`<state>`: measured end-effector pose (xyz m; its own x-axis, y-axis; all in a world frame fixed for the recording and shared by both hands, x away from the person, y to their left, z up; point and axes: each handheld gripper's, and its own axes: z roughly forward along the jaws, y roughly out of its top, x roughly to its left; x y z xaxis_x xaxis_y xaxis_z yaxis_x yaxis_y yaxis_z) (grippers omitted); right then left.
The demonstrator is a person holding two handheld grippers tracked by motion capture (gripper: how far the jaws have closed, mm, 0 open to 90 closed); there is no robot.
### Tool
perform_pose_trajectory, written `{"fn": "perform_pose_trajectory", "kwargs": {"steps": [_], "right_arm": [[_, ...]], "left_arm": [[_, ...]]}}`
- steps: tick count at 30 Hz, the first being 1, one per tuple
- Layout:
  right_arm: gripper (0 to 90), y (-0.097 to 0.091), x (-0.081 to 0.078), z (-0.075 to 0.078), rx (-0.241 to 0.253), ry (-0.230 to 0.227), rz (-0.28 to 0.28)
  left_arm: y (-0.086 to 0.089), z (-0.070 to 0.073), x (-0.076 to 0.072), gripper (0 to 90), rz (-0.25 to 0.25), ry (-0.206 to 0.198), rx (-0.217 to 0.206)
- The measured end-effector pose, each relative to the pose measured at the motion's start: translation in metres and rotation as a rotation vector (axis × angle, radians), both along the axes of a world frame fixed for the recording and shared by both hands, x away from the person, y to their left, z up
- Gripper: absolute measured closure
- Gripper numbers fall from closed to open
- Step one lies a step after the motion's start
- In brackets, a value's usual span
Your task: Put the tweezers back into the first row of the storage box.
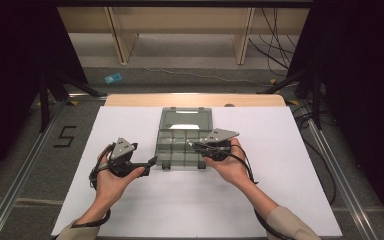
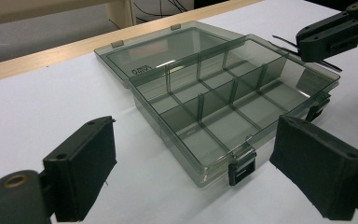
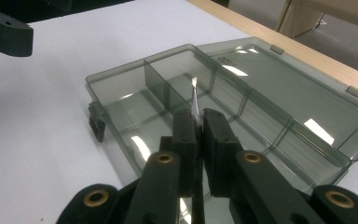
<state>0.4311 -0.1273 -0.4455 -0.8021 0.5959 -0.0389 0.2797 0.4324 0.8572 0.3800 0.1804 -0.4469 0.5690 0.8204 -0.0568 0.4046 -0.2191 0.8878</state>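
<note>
- The right gripper (image 3: pixel 196 122) has its jaws clamped on a thin grey cable tie (image 3: pixel 195 100).
- The cable tie's long axis runs straight out along the jaws; its free tip points forward and a little up, past the fingertips and over the box's compartments.
- In the left gripper view the tie shows as a dark thin strip (image 2: pixel 303 53) trailing from the right gripper (image 2: pixel 328 39), above the box's far right corner.
- The open clear compartment box (image 1: pixel 182 145) lies between the two grippers, lid folded flat away from the person.
- The left gripper (image 2: pixel 191 158) has its jaws wide apart and bare, just short of the box's near latch corner (image 2: pixel 240 169).
</note>
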Motion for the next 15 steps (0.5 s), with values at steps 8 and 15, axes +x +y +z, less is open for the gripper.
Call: {"fn": "perform_pose_trajectory", "kwargs": {"steps": [8,15], "right_arm": [[84.6,-0.0005,0.0047,0.0004,0.006,-0.011,-0.012],[84.6,-0.0015,0.0075,0.0008,0.005,-0.005,-0.016]], "left_arm": [[0.0001,0.0000,-0.0001,12.5,0.000,-0.001,-0.001],[0.0001,0.0000,0.0000,12.5,0.001,-0.001,-0.001]]}}
